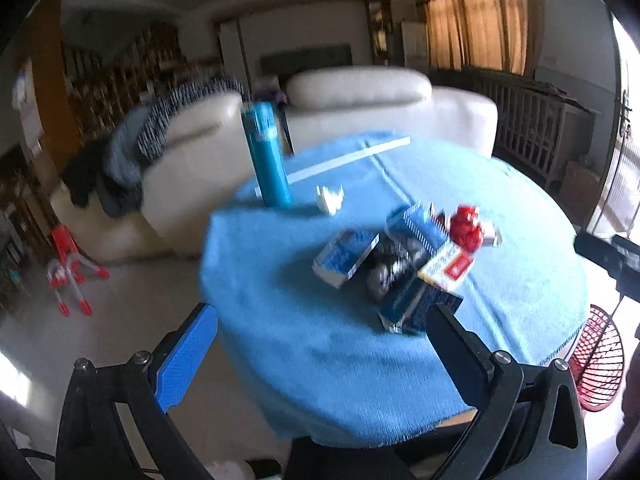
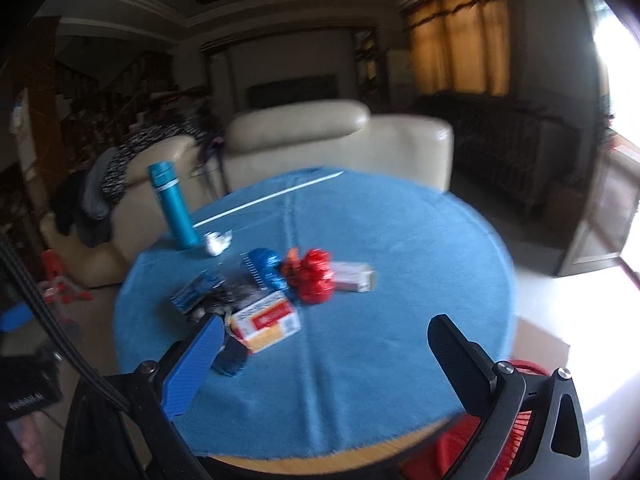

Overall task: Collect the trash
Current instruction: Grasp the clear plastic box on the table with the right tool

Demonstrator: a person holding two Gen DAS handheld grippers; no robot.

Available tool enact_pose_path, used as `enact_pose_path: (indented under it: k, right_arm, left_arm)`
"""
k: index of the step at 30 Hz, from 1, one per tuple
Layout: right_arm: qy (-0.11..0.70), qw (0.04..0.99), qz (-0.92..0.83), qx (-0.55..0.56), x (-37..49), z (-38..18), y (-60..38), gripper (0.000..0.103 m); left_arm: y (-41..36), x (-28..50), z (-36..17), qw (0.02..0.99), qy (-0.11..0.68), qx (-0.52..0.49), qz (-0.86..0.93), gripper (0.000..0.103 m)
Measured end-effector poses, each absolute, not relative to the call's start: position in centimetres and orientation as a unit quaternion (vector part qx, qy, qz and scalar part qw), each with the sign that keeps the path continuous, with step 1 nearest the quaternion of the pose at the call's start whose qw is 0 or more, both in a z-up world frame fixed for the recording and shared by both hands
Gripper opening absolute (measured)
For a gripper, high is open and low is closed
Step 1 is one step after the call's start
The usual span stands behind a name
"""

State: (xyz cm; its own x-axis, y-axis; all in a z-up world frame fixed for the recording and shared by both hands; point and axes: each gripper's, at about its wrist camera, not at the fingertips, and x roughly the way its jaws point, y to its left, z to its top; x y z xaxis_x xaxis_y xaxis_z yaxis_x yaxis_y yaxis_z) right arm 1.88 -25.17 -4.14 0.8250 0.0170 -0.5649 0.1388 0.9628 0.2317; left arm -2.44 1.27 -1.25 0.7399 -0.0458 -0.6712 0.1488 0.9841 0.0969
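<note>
Both tools hover short of the round blue-clothed table (image 2: 400, 280), the left tool (image 1: 320, 344) and the right tool (image 2: 324, 344) each spread wide and holding nothing. The trash (image 2: 280, 292), a blurred heap of small boxes and crumpled red and blue wrappers, lies left of centre in the right view and right of centre in the left, near the upright blue bottle (image 2: 174, 208). I'd start with the red-and-white box (image 2: 266, 320) nearest the right tool, straddle its narrow sides squarely, then carry it to the red basket (image 1: 598, 360) at the lower right edge.

No lettering on the blurred boxes (image 2: 266, 320) is legible.
</note>
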Motion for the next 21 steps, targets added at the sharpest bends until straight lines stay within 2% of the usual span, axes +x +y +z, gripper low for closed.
enact_pose_path:
  k: [2, 4, 6, 9, 15, 21]
  right_arm:
    - [0.294, 0.942, 0.006, 0.159, 4.3, -4.9, -25.9, 0.102]
    - [0.311, 0.937, 0.029, 0.155, 7.2, -6.2, -26.0, 0.094]
    - [0.348, 0.921, 0.051, 0.165, 10.2, -7.6, -25.3, 0.081]
    - [0.393, 0.898, 0.091, 0.177, 13.2, -9.0, -23.8, 0.070]
    - [0.419, 0.890, 0.112, 0.141, 19.0, -9.6, -21.0, 0.070]
    - [0.459, 0.873, 0.118, 0.113, 23.5, -12.3, -19.0, 0.068]
  left_arm:
    - [1.8, -1.2, -2.6, 0.921, 0.381, 0.062, -0.054, 0.103]
    - [2.1, 0.2, -4.2, 0.909, 0.409, 0.052, -0.058, 0.103]
    - [2.4, 1.4, -5.6, 0.897, 0.434, 0.040, -0.068, 0.103]
    - [2.7, 3.7, -7.4, 0.880, 0.467, 0.021, -0.089, 0.103]
    - [4.3, 7.3, -8.7, 0.866, 0.491, -0.003, -0.096, 0.103]
    - [3.9, 12.1, -9.1, 0.864, 0.484, 0.031, -0.138, 0.103]
